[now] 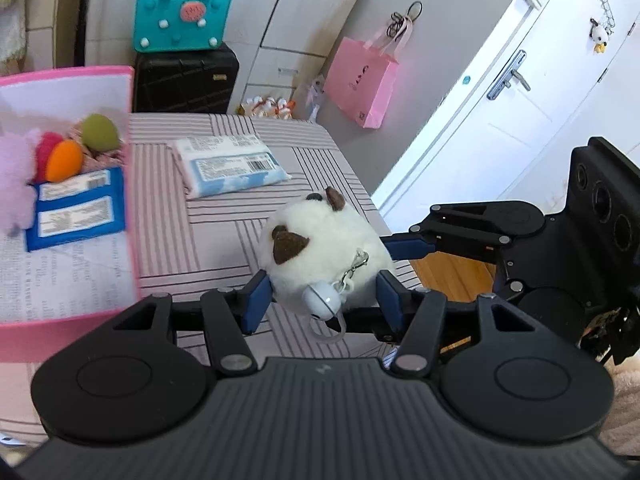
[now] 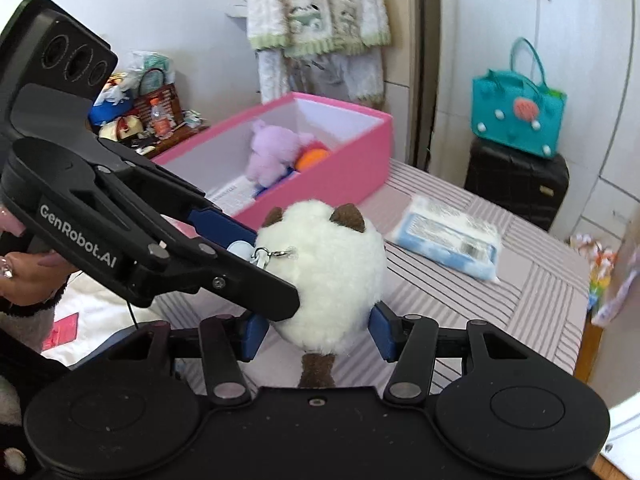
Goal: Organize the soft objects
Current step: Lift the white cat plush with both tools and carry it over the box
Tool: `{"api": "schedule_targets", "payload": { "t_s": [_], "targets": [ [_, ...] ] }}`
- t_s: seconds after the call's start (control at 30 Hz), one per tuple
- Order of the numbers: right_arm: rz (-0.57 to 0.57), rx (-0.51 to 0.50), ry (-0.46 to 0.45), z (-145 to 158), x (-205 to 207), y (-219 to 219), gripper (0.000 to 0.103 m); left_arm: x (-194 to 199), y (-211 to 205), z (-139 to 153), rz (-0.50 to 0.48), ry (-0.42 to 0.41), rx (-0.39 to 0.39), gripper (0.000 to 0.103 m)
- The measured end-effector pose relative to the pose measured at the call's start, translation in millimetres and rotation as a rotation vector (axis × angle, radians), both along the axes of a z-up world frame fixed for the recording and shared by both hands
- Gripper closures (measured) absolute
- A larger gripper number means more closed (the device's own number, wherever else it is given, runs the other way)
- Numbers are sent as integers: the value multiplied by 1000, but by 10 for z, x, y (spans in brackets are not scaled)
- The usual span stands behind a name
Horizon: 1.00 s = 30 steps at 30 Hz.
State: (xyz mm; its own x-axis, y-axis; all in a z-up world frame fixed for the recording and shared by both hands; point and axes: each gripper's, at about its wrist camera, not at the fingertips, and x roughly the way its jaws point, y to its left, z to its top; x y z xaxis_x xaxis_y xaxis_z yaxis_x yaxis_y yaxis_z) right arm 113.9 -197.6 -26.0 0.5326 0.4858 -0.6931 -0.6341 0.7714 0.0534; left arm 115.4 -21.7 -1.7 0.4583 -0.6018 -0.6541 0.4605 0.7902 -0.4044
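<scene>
A white plush toy (image 1: 320,248) with brown ears, a small bell and a key clip hangs above the striped table (image 1: 224,248). My left gripper (image 1: 324,300) is shut on its lower part, blue pads pressing both sides. My right gripper (image 2: 320,334) is shut on the same plush toy (image 2: 332,272) from the other side. In the right wrist view the left gripper's blue finger (image 2: 224,222) lies against the toy's left flank. The pink box (image 1: 130,160) stands at the left, holding a purple plush (image 2: 272,152), coloured balls (image 1: 64,160) and blue packs.
A tissue pack (image 1: 228,164) lies on the table behind the toy. A teal bag (image 1: 182,20) sits on a black suitcase (image 1: 186,80) beyond the table. A pink paper bag (image 1: 362,80) hangs by the white door. A person's hand (image 2: 24,276) holds the left gripper.
</scene>
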Motion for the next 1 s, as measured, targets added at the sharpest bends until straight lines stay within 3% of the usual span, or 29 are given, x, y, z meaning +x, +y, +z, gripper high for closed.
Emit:
{"api": "schedule_targets", "payload": {
  "t_s": [0.4, 0.67, 0.83, 1.0],
  "targets": [
    [168, -5, -130, 414, -166, 613, 44, -331, 707, 367, 129, -122, -3, 47],
    [279, 55, -143, 526, 131, 1026, 45, -212, 1173, 508, 241, -166, 24, 46],
    [322, 65, -141, 519, 405, 1309, 47, 40, 1383, 460, 288, -143, 55, 46],
    [341, 47, -74, 313, 763, 1574, 49, 414, 1507, 248, 316, -49, 113, 47]
  ]
}}
